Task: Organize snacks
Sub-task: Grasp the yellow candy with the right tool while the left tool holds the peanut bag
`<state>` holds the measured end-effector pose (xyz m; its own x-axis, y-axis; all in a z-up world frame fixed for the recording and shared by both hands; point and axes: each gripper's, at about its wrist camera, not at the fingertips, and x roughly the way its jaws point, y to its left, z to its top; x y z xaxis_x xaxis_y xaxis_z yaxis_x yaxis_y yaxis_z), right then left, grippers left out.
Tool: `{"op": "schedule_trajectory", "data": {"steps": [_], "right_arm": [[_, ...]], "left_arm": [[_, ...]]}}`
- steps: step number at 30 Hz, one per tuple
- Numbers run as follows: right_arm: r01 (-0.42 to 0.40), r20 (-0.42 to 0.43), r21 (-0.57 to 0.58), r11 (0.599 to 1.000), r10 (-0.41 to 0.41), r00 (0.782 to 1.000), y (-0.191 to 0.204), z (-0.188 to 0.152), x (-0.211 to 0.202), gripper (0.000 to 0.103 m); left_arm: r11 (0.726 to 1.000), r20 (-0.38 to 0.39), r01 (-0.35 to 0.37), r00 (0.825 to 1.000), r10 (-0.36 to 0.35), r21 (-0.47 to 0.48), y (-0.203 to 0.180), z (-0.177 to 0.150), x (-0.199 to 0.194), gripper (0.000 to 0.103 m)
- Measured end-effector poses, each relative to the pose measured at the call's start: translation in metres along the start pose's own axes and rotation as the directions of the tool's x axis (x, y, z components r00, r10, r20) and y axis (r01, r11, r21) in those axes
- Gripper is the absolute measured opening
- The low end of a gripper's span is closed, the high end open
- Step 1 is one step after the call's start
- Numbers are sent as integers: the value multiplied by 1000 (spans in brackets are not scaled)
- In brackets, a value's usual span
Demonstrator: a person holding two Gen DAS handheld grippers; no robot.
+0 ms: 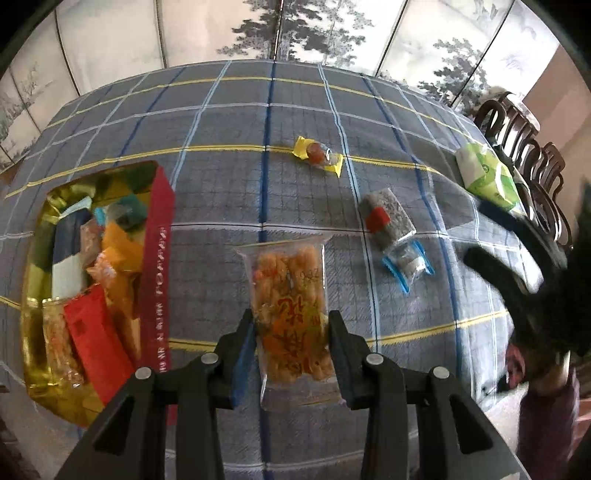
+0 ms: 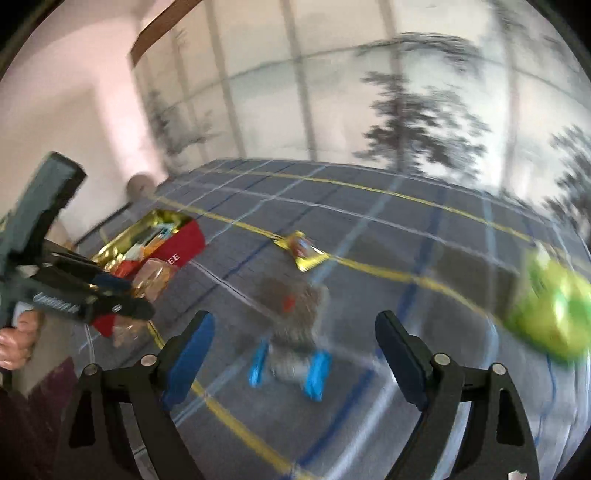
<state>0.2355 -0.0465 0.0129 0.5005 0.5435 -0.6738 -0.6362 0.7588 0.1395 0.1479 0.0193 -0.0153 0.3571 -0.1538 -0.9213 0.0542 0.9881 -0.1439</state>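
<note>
Left gripper (image 1: pixel 291 347) tilted steeply down, clamping orange snack packet (image 1: pixel 290 295) | right gripper (image 2: pixel 295 354) angled down, fingers apart, empty

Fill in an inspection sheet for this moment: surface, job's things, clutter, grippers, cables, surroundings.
Surface: table under a grey checked cloth.
Job's things: gold box with a red wall, already holding several snacks; clear orange snack pack; yellow-wrapped sweet; grey pack with a red label; small blue-edged pack; green pack at the table's right edge.
Clutter: nothing seen.
Grippers: left gripper shut on the orange snack pack; right gripper open, nothing between its fingers, above the blue-edged pack.
Cables: nothing seen.
Surroundings: folding screen painted with trees; dark wooden chair.
</note>
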Motion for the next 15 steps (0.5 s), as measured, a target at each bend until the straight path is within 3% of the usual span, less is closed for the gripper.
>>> {"op": "schedule_trajectory", "data": {"steps": [4, 7, 15], "right_arm": [[-56, -76, -96, 994, 49, 996, 3, 41, 51, 78], [-66, -159, -173, 983, 39, 987, 7, 61, 97, 78], [-112, -280, -219, 969, 47, 959, 1, 80, 169, 66]], "left_arm": [[1000, 7, 17, 1000, -17, 2, 6, -3, -12, 38], [1000, 29, 18, 999, -18, 9, 10, -4, -21, 38], [1000, 55, 20, 998, -21, 24, 18, 2, -29, 38]]}}
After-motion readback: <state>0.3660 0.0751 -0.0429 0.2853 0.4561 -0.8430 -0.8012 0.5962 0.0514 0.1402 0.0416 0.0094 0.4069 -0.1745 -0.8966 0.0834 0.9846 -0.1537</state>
